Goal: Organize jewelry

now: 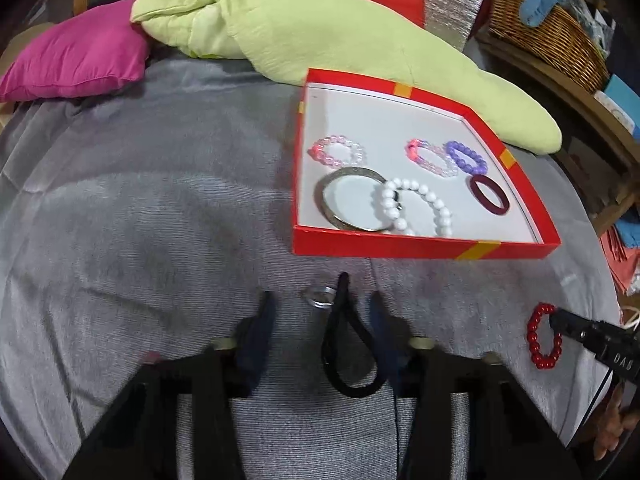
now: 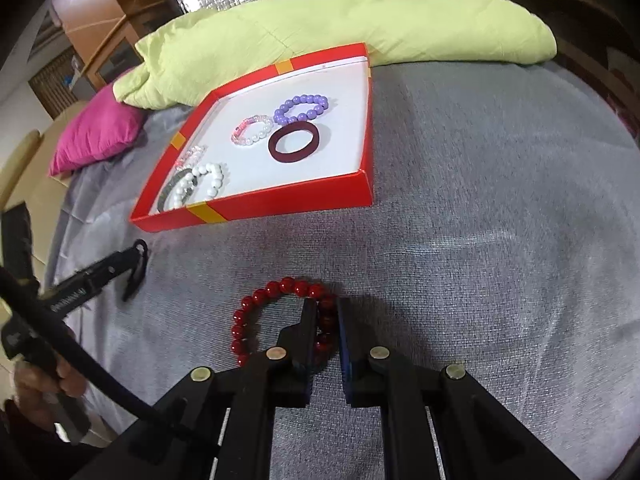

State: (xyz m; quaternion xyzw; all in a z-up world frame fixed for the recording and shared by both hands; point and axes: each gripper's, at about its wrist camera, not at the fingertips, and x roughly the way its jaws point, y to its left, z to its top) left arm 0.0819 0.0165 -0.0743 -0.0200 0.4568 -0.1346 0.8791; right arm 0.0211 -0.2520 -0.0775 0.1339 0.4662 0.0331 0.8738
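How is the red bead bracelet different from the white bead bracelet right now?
The red bead bracelet lies on the grey cover, outside the red box; the white bead bracelet lies inside that box. The right tongs are closed on the red one's beads; no tongs touch the white one. The white one lies across a metal bangle; the red one touches no other jewelry. Both are rings of round beads.

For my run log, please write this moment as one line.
left gripper: open, black hair tie between jaws | right gripper: shut on red bracelet
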